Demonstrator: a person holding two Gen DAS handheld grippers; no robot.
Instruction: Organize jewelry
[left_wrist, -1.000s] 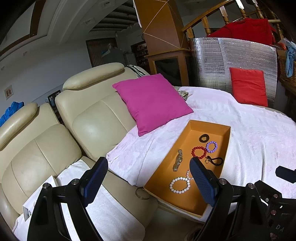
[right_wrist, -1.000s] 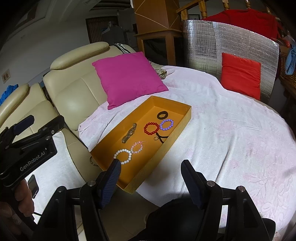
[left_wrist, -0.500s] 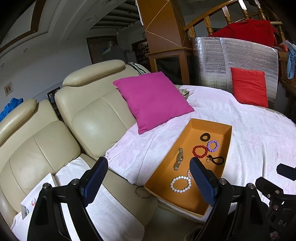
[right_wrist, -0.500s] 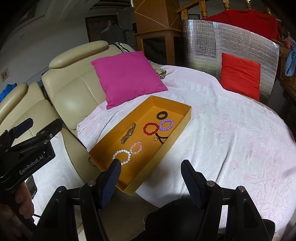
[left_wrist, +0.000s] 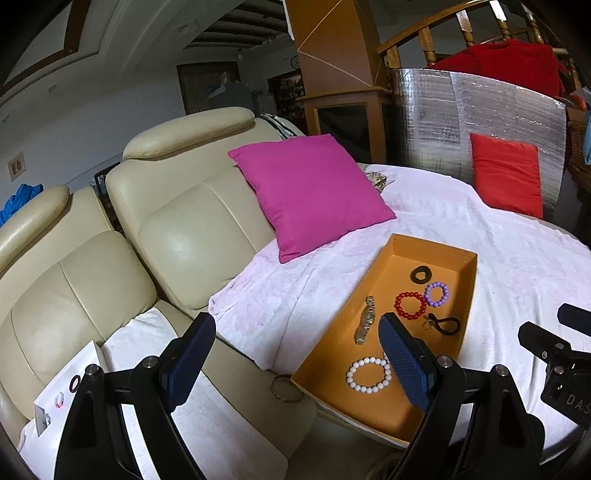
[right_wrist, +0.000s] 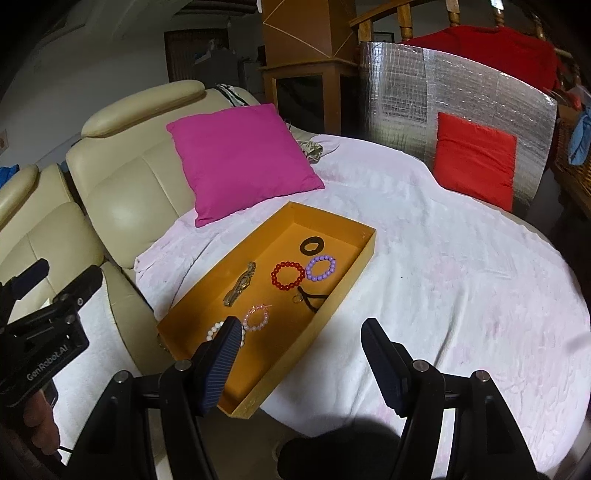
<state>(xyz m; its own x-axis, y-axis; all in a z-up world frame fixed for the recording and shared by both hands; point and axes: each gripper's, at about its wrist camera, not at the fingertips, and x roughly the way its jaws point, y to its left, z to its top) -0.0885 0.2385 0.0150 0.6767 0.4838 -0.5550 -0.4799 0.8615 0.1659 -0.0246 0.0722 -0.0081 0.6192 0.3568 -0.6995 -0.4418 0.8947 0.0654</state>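
An orange tray (left_wrist: 469, 295) (right_wrist: 365, 254) lies on the white-covered table. It holds a white bead bracelet (left_wrist: 368, 374), a pink one (right_wrist: 256, 318), a red one (left_wrist: 410, 305) (right_wrist: 288, 275), a purple one (left_wrist: 436, 294) (right_wrist: 321, 268), a watch (left_wrist: 365, 319) (right_wrist: 240, 283), a black ring (left_wrist: 419, 274) (right_wrist: 312, 245) and a black hair tie (left_wrist: 445, 325) (right_wrist: 310, 298). My left gripper (left_wrist: 297, 363) is open and empty, above the sofa edge beside the tray. My right gripper (right_wrist: 301, 363) is open and empty, above the tray's near corner.
A cream sofa (left_wrist: 177, 236) stands left of the table, with a white card carrying small jewelry (left_wrist: 64, 391) on its seat. A gold bangle (left_wrist: 282, 386) lies by the tray's near corner. A magenta cushion (left_wrist: 310, 192) and a red cushion (left_wrist: 508, 173) lie further back.
Both grippers have drifted slightly; the left view now shows the jewelry card on the sofa seat. Nothing in the tray has moved.
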